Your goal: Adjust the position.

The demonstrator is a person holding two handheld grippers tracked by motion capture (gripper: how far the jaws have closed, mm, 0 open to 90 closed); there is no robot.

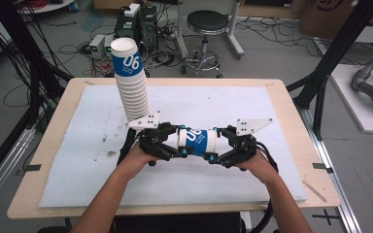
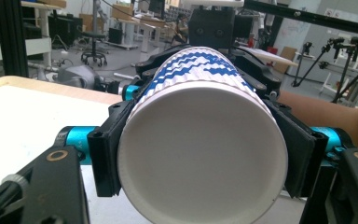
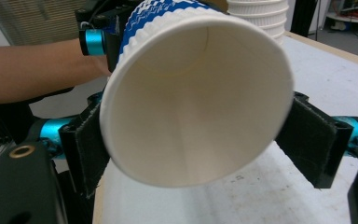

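Note:
A white paper cup with a blue band marked 06 [image 1: 197, 141] lies level in the air over the table, between my two grippers. My left gripper [image 1: 182, 142] is shut on its base end. In the left gripper view the pads [image 2: 103, 154] press both sides of the cup's flat bottom [image 2: 200, 154]. My right gripper [image 1: 216, 144] is around the mouth end. In the right gripper view the cup's open mouth [image 3: 191, 107] faces the camera. The pads [image 3: 307, 135] stand just outside the rim without squeezing it. A tall, leaning stack of the same cups [image 1: 132, 87] stands behind the left gripper.
A white mat [image 1: 92, 155] covers the wooden table [image 1: 53, 141]. Beyond the far edge are a stool [image 1: 206, 29], cables and boxes on the floor. Black frame posts [image 1: 320, 82] rise at the right. The stack's base [image 3: 258, 18] is close behind the held cup.

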